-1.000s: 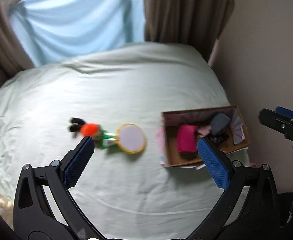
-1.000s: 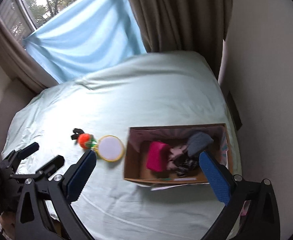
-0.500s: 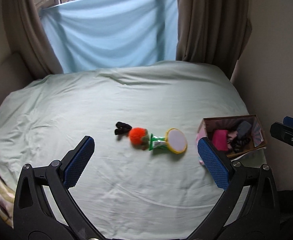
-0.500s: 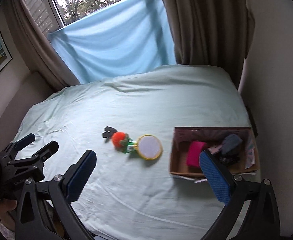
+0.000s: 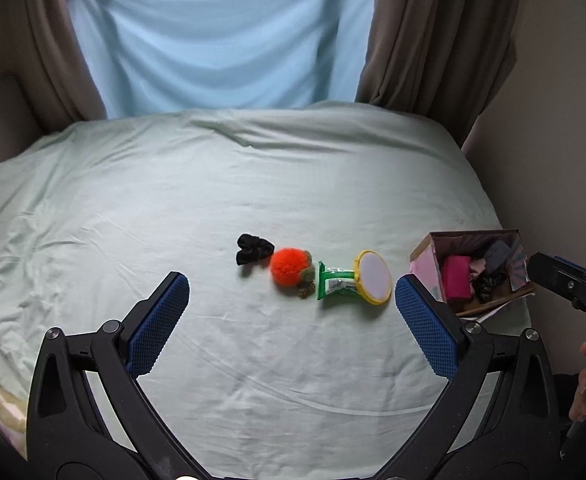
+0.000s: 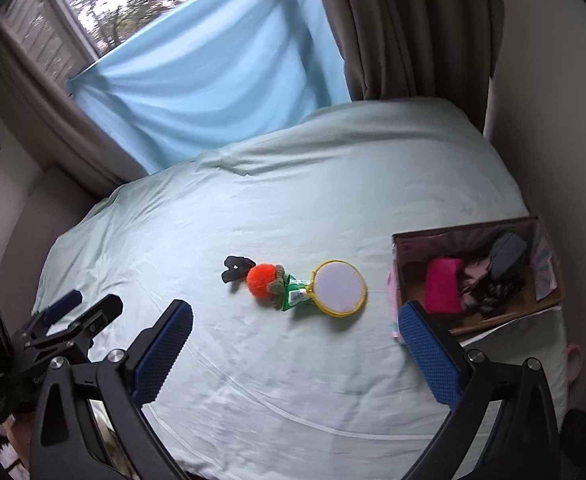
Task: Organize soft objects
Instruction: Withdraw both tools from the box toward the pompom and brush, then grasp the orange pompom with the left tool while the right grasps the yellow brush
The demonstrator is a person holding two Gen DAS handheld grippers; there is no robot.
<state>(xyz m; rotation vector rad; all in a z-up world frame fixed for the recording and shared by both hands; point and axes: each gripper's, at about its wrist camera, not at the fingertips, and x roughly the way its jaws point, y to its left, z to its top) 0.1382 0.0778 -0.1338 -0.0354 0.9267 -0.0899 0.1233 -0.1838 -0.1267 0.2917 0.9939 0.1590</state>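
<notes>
Soft objects lie in a row at centre frame of the left wrist view: a black scrunchie (image 5: 253, 249), a fuzzy orange pompom (image 5: 289, 266), a crinkly green packet (image 5: 335, 285) and a round yellow-rimmed mirror (image 5: 373, 282), seemingly awaiting sorting into the cardboard box (image 5: 425, 249) at right, while the left gripper (image 5: 292, 326) hangs spread and empty above the sheet. From the right wrist view, the same row sits mid-frame on the smooth pale-green bedsheet (image 6: 333, 184), the box at right holds a pink plush block (image 6: 444, 286), and the right gripper (image 6: 295, 354) is likewise spread wide, grasping nothing.

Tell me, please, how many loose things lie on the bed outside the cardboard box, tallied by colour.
Black: 1, the scrunchie
Orange: 1, the fluffy pom-pom
Green: 1, the packet
Yellow-rimmed: 1, the round mirror
Total: 4, lying in a row on the bed beside the cardboard box; both grippers hang open above them.
</notes>
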